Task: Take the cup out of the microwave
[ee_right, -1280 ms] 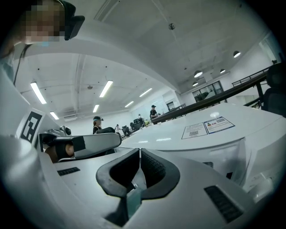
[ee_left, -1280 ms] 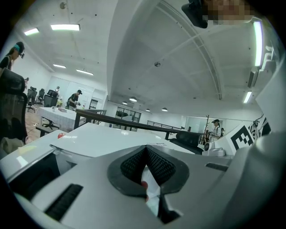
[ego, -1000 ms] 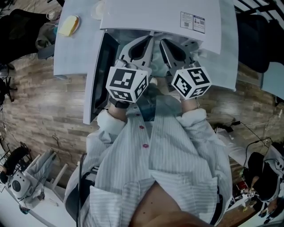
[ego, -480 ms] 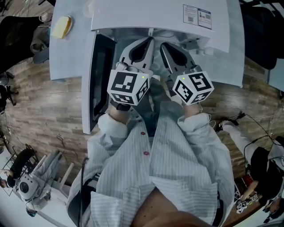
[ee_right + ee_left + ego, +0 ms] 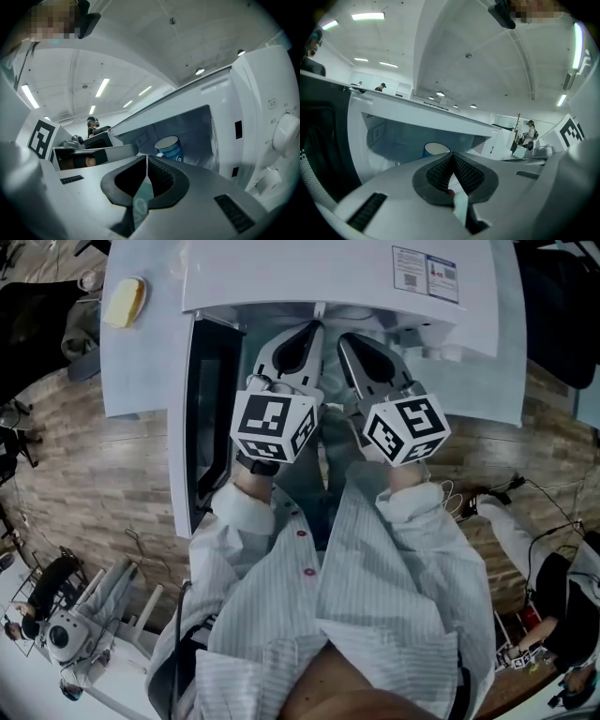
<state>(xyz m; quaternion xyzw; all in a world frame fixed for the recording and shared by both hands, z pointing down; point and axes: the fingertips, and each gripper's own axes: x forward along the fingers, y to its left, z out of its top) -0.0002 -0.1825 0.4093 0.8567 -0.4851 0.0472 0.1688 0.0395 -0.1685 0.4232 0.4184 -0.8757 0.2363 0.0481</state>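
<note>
A blue cup [image 5: 169,148] with a white inside stands upright in the open microwave [image 5: 328,277]. It also shows just past my left jaws as the cup [image 5: 436,149]. In the head view the oven's top hides it. My left gripper [image 5: 314,326] and right gripper [image 5: 345,334] are side by side in front of the opening, pointing into it. Both are short of the cup. The left gripper [image 5: 451,155] has its pads together with nothing between them. The right gripper [image 5: 146,159] is shut and empty too.
The microwave door [image 5: 202,409] hangs open to the left of my left gripper. The control knobs [image 5: 286,131] are on the panel to the right of the opening. A yellow object [image 5: 125,301] lies on the white table at the far left. People stand in the background.
Both grippers have sunk a little in front of the microwave's opening, still side by side. Their jaws have stayed shut.
</note>
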